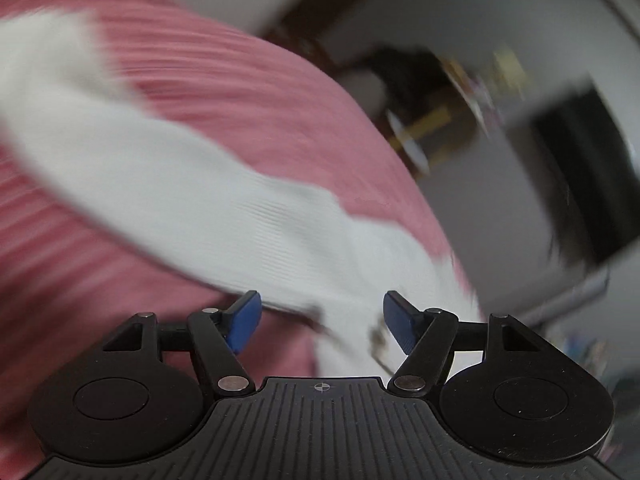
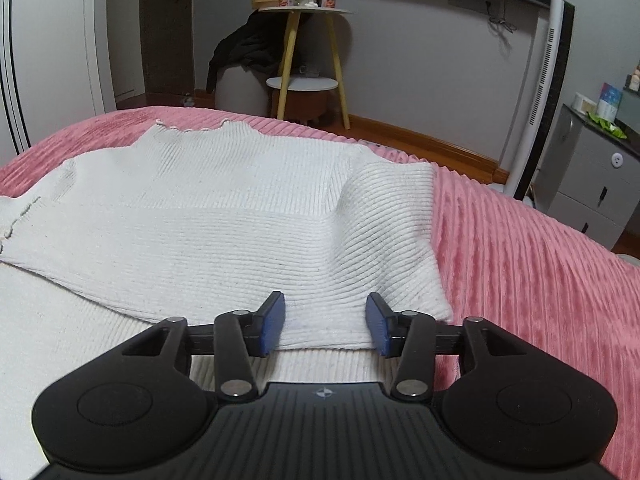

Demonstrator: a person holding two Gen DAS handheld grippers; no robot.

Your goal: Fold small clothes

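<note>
A white ribbed sweater [image 2: 224, 208] lies on the pink bedspread [image 2: 520, 264], its right side folded over so a sleeve [image 2: 392, 216] rests on the body. My right gripper [image 2: 326, 322] hovers over the sweater's near folded edge. Its blue pads [image 2: 274, 320] stand apart with nothing pinched between them. The left wrist view is badly blurred. There the same white sweater [image 1: 180, 184] stretches across the pink bedspread [image 1: 248, 92]. My left gripper [image 1: 322, 322] is open just above the cloth's near end, and its blue pads [image 1: 400, 322] hold nothing.
Beyond the bed stand a wooden side table [image 2: 308, 40] with cans and flowers, a pale stool with dark clothes [image 2: 244, 76], a tall white fan [image 2: 544, 92] and a grey cabinet [image 2: 592, 184] at right. The bed's far edge meets a wooden floor.
</note>
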